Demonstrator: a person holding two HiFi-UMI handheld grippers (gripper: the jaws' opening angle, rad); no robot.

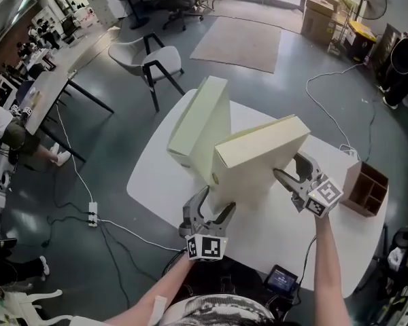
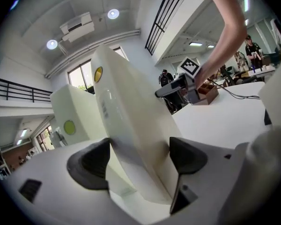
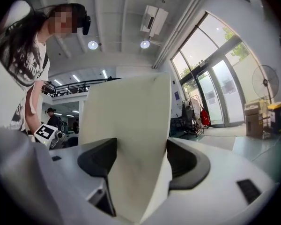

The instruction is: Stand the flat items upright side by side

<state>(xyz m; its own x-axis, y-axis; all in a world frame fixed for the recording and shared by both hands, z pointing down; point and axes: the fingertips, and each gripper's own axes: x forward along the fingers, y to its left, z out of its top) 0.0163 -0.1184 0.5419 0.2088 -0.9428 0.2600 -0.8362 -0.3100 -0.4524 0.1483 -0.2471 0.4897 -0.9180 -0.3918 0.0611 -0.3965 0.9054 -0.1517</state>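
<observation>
Slippage worries me: my left tool and right tool each clamp an end of the tilted box, just in front of the rear box, and swinging it upright could knock that one over.

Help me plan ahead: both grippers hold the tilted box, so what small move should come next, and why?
Probably rotate the near box upright beside the far box. The left gripper and right gripper both clamp it, yet it tilts, while the far box already stands on the table.
</observation>
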